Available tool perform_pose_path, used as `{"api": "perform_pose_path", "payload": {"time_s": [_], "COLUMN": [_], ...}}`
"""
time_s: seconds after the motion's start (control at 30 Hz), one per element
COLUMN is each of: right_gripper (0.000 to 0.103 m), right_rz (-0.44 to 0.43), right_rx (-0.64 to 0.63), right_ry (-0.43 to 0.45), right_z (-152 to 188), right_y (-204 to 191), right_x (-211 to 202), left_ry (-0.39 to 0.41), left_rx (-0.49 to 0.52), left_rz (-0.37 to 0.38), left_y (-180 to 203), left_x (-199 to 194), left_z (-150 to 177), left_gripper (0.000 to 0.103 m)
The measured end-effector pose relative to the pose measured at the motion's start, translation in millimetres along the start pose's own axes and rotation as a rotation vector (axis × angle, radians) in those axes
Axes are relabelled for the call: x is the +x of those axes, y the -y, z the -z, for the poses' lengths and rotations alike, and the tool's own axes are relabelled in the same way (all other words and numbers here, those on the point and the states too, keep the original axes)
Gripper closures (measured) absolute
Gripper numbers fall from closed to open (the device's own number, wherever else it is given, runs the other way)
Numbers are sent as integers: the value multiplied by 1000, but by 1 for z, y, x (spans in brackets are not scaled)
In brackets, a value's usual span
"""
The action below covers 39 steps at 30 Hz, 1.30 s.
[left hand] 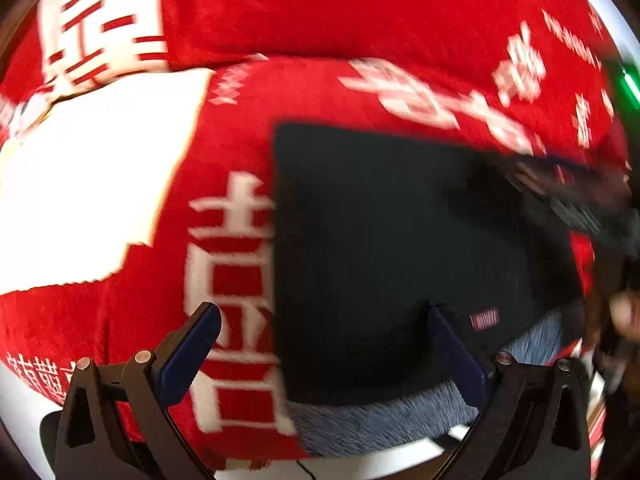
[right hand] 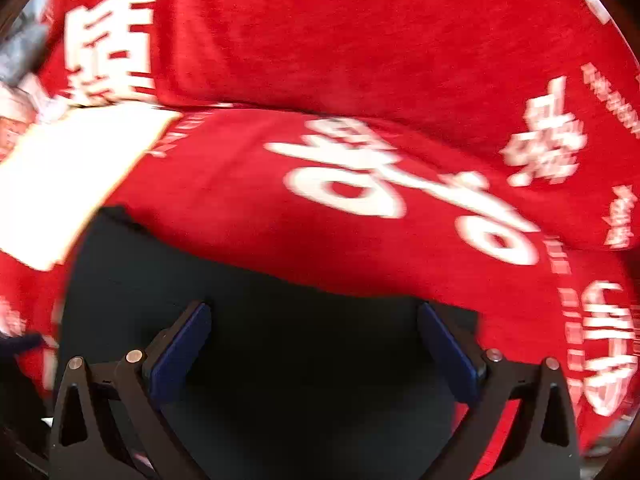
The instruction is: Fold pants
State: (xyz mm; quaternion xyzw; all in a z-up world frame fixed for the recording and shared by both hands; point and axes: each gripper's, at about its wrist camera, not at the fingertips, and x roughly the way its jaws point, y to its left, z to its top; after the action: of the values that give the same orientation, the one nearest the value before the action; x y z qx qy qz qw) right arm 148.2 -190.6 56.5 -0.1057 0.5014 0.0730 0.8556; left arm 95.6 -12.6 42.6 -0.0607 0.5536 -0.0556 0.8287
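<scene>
Looking down both wrist cameras, I see the black pants lying as a flat, squared-off dark panel on a red blanket printed with large white characters, so I judge the fold to be well along, maybe close to done. My left gripper hovers at the garment's near-left edge with its blue-padded fingers spread wide and nothing between them; one pad sits over the blanket and the other over the black cloth, straddling the edge (a good stance for pinching or smoothing that border, I think). My right gripper hangs directly above the pants too, jaws likewise apart and empty. A grey ribbed band, probably the waistband or a cuff, peeks out under the near edge in the left view. A white patch lies off to the left, too washed out to identify. Both views are motion-blurred, so I cannot tell whether either pad touches fabric.
</scene>
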Motion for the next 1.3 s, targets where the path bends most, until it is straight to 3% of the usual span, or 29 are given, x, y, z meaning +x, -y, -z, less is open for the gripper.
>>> {"api": "perform_pose_path", "payload": {"time_s": [0.07, 0.2, 0.3, 0.37, 0.47, 0.57, 0.63, 0.8, 0.87, 0.9, 0.97, 1.03, 1.2, 1.3], "right_gripper": [0, 0, 0, 0, 0, 0, 0, 0, 0, 0, 0, 0, 0, 0], "right_rz": [-73, -33, -36, 37, -50, -65, -29, -66, -68, -55, -20, -62, -117, -126], "right_rx": [80, 137, 144, 113, 208, 185, 161, 215, 196, 177, 111, 147, 198, 232], "right_ry": [49, 28, -18, -47, -140, -101, -62, -12, -17, -27, -96, -95, -9, -48], "right_z": [3, -2, -6, -8, -7, -6, 0, 40, 57, 63, 78, 87, 109, 119], "right_y": [17, 35, 36, 36, 51, 52, 56, 70, 65, 61, 48, 50, 86, 111], "right_x": [-17, -13, 4, 20, 45, 27, 9, -35, -40, -37, -19, -23, -61, -55], "left_ry": [3, -6, -46, -78, -102, -42, -18, -49, -67, -67, -77, -69, -34, -63], "left_rx": [-51, -100, -71, -60, -98, -110, -148, -173, -121, -88, -85, -111, -38, -32], "left_rz": [-12, -107, -124, -150, -139, -115, -102, -52, -80, -137, -165, -129, 74, 91], "left_y": [-14, -25, -19, -20, -25, -29, -40, -48, -40, -35, -34, -37, -35, -34], "left_x": [-1, 15, 36, 55, 62, 39, 22, 11, 20, 28, 35, 21, -10, 2], "left_z": [-17, -67, -90, -101, -106, -99, -84, -31, -12, -7, -2, -2, 20, 23], "left_gripper": [0, 0, 0, 0, 0, 0, 0, 0, 0, 0, 0, 0, 0, 0]}}
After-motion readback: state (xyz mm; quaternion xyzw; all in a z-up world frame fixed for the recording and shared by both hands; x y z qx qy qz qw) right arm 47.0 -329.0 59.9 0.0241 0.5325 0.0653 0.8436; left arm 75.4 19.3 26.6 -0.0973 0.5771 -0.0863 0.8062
